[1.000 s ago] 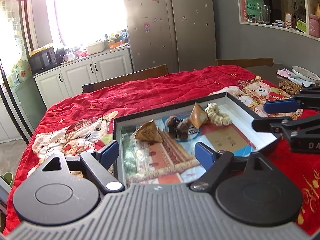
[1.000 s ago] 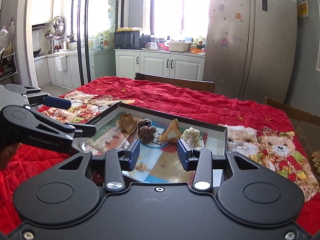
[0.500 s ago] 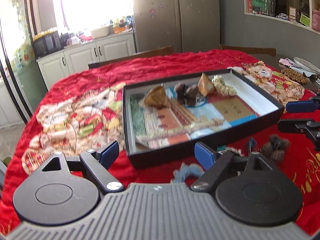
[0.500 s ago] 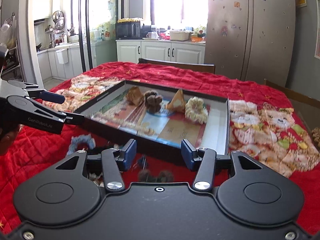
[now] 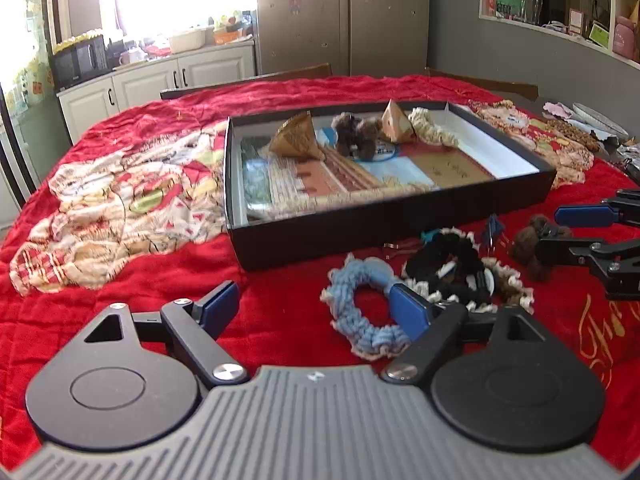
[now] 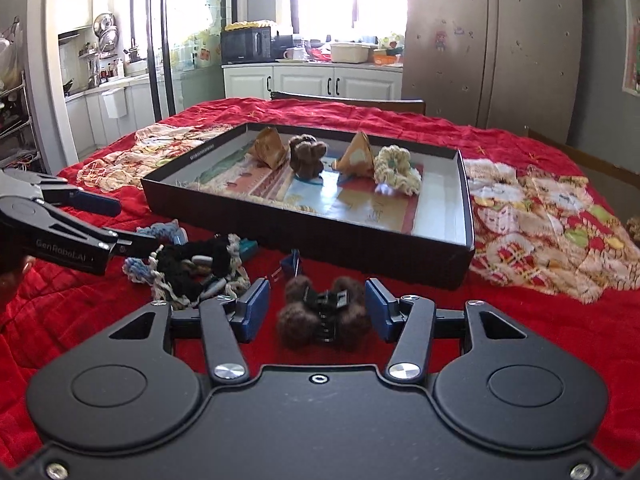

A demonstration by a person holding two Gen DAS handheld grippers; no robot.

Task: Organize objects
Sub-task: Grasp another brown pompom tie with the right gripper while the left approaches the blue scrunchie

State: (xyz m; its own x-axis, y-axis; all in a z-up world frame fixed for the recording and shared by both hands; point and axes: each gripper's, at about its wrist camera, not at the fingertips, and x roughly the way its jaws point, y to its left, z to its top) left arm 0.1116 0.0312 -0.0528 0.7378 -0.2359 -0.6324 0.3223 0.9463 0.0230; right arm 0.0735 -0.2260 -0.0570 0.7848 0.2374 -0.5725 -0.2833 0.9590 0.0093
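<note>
Left wrist view: a shallow black cardboard box lid point(image 5: 384, 220) with a printed picture lining sits on the red quilted tablecloth point(image 5: 280, 320). Along its far side stand a brown paper pyramid point(image 5: 296, 138), a brown furry hair clip point(image 5: 356, 132), a second tan pyramid point(image 5: 394, 124) and a cream crocheted scrunchie point(image 5: 432, 132). In front of the lid's near wall lie a light-blue knitted scrunchie point(image 5: 360, 300), a black scrunchie with cream lace trim point(image 5: 452, 264) and, further right, another brown furry claw clip point(image 5: 536, 240). The left gripper point(image 5: 316, 308) is spread wide and holds nothing; its right fingertip overlaps the blue scrunchie's edge, though I cannot tell whether it touches. The right gripper's fingers point(image 5: 584, 216) reach in from the right edge, around the furry clip.

Right wrist view: the same lid point(image 6: 312, 232) lies ahead, its near wall just beyond the loose pile. The right gripper point(image 6: 316, 308) is released, its blue pads on either side of the brown furry claw clip point(image 6: 324, 316), which rests on the cloth between them with a gap on each side. The scrunchie heap point(image 6: 192, 264) lies to the left, with the left gripper's fingers point(image 6: 92, 204) over it.
</note>
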